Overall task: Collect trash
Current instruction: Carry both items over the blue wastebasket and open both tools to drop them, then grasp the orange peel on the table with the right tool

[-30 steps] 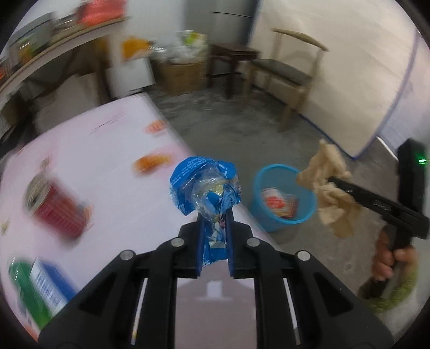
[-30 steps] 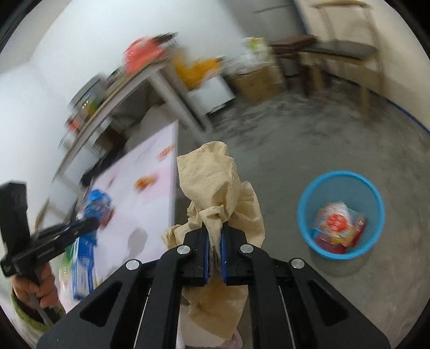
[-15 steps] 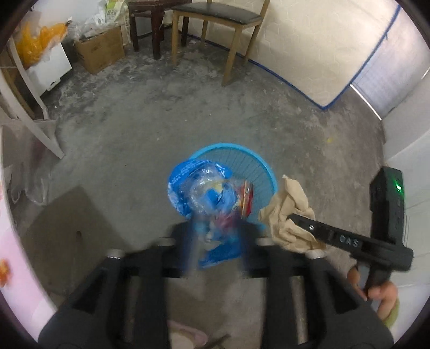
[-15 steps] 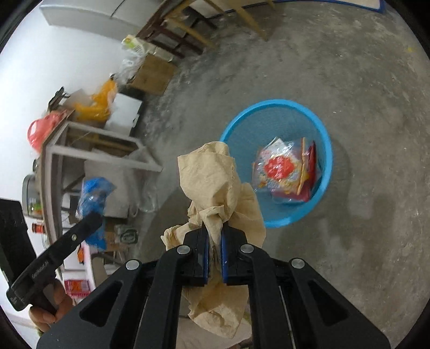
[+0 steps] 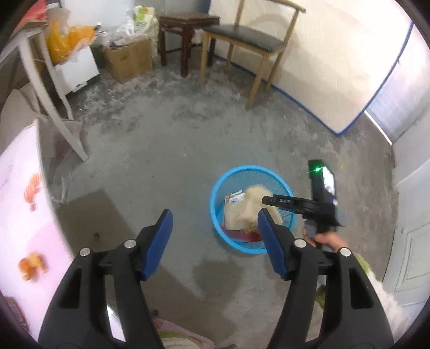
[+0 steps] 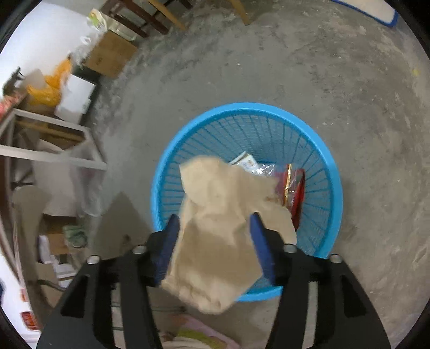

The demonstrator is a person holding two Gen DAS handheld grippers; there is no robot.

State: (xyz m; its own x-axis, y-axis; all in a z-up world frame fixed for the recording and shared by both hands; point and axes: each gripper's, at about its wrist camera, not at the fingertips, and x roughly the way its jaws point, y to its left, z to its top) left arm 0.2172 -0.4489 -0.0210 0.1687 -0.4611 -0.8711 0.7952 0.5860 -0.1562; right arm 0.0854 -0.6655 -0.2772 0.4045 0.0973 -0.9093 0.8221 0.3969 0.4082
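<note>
A blue mesh basket point(image 5: 285, 188) point(image 6: 333, 188) stands on the concrete floor, holding a red packet point(image 6: 294, 188) and clear wrappers. My right gripper point(image 6: 215, 241) point(image 5: 264, 200) hangs just above its near rim. Its jaws are opening, and the crumpled brown paper point(image 6: 220, 214) point(image 5: 255, 198) lies loose and blurred between the blue pads, drooping into the basket. My left gripper point(image 5: 215, 236) is left of the basket, above bare floor, its jaws opening with nothing between them. The blue wrapper is not visible in either view.
The pink-covered table edge point(image 5: 24, 214) runs along the left. A white table leg point(image 5: 61, 115), a cardboard box point(image 5: 129, 59), a dark stool point(image 5: 185, 24) and a wooden chair point(image 5: 242, 40) stand at the back. A person's hand point(image 5: 325, 239) holds the right gripper.
Both grippers went from shut to open. The blue wrapper has left the left gripper. The right gripper sank over the basket and let the brown paper loose.
</note>
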